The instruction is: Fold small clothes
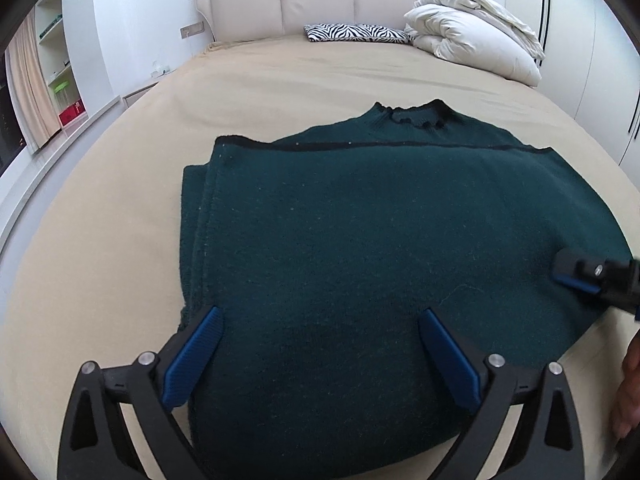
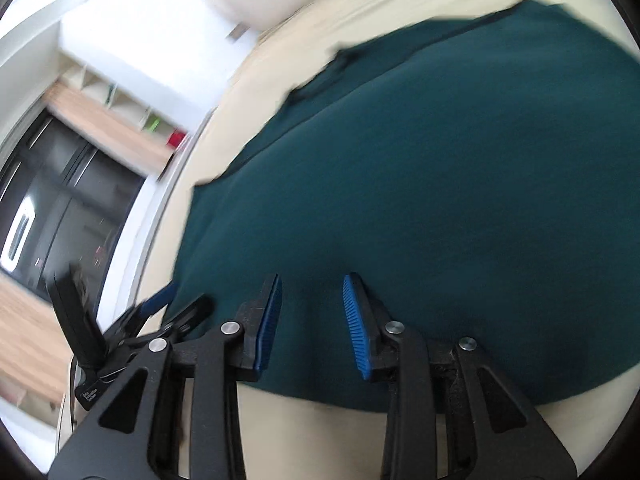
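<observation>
Presumably readying another fold, left gripper [image 1: 318,354] and right gripper [image 2: 312,324] hover, jaws apart, over the half-folded sweater [image 1: 380,216] on the bed [image 1: 100,220].

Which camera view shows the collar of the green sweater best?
The left wrist view. There the collar of the green sweater is sharp and whole at the far edge, on the bed. The right wrist view is blurred and shows mostly the sweater's body; its collar cannot be made out.

The sweater [image 1: 360,240] lies on the bed [image 1: 100,220], pillow [image 1: 356,34] and duvet [image 1: 472,28] behind it.
</observation>
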Available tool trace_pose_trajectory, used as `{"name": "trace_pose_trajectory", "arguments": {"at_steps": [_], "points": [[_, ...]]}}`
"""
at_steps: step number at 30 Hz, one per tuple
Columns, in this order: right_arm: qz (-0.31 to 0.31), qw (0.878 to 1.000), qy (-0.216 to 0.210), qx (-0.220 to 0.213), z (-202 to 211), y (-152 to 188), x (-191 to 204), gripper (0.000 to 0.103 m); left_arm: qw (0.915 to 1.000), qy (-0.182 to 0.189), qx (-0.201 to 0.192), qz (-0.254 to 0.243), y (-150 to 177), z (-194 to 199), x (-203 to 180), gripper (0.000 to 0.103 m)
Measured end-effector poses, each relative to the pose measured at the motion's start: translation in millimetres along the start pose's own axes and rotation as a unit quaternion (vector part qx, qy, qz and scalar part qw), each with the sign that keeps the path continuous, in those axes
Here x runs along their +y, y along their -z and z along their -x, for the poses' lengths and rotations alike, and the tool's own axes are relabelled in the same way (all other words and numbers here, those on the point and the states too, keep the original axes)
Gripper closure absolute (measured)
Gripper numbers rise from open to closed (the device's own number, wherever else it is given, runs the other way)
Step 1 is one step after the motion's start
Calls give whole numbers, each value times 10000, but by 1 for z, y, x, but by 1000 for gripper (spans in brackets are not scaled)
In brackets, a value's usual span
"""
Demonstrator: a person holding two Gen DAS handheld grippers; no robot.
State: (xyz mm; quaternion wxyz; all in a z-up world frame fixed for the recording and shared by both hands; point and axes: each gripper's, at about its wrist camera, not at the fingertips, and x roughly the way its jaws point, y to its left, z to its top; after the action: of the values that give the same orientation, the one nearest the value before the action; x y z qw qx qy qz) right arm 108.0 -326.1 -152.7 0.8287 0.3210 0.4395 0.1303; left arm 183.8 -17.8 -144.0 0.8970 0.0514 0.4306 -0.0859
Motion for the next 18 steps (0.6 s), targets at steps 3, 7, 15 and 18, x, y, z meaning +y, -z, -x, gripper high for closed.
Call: {"name": "trace_pose_trajectory", "arguments": {"at_steps": [3,7,15,18], "points": [[-206,9975,515,-433,40,-14,-40,74,10000,-74,-7,-16,1,0,-4,0],[-327,9755,1861,-1130,91,-30,-67,71,10000,-54,-35,36,1,-1,-5,0],[1161,9196,2597,-2710,127,-38,17,2,10000,-38,-57,64,0,0,-4,0],[1954,8920,2418,-3281,115,-33,69,0,10000,-55,-53,59,0,0,-5,0]]}}
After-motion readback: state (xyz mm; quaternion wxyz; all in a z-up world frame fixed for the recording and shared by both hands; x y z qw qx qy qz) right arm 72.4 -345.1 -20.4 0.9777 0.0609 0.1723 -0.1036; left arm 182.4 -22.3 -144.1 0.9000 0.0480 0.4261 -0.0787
